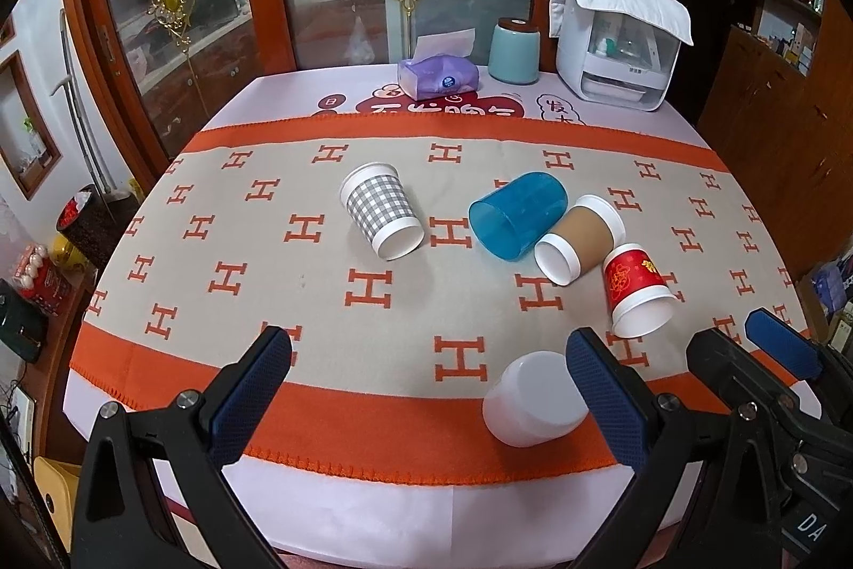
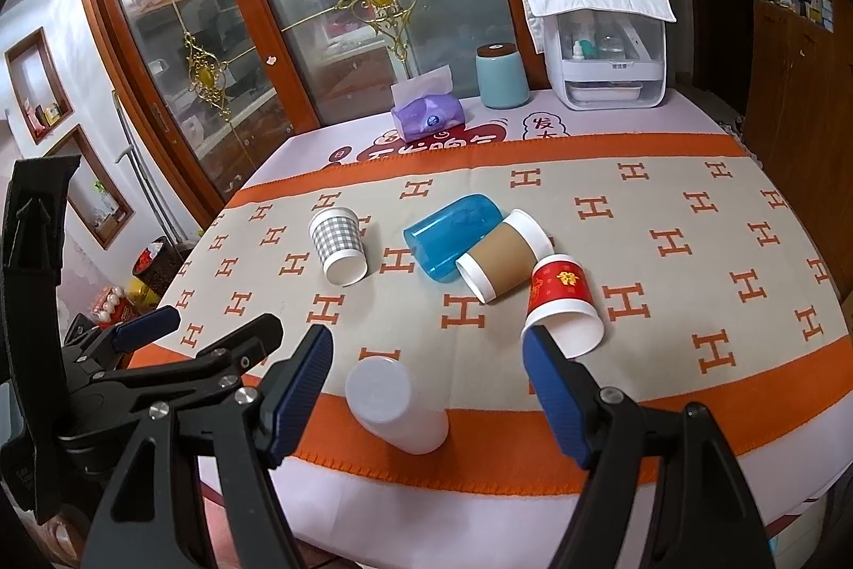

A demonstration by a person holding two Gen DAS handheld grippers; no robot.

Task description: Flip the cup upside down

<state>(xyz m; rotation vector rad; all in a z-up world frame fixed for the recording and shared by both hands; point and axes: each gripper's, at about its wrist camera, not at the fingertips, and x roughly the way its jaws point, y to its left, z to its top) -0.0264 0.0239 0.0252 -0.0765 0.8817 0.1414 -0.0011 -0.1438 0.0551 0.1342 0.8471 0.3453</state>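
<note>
We are holding 2 grippers over the near edge of a table covered with an orange-and-beige cloth. The left gripper is standing wide, its blue pads empty, and the right gripper is spread just as wide, gripping nothing.

5 cups are lying on their sides on the cloth. The white cup is resting nearest us on the orange border — in the left wrist view it is sitting at 5 o'clock, just beside the inner face of the left gripper's right finger, though we cannot tell whether they are touching. In the right wrist view the same cup is lying between the right gripper's fingers, at about 6 o'clock.

Farther out, at 12 o'clock from the white cup, the blue cup is lying against the brown cup, and the red cup is sitting at the brown cup's 4 o'clock, mouth toward us. The checked cup is lying apart at 10 o'clock.

Along the far edge are standing a purple tissue pack, a pale green jar and a white box draped with a towel.
</note>
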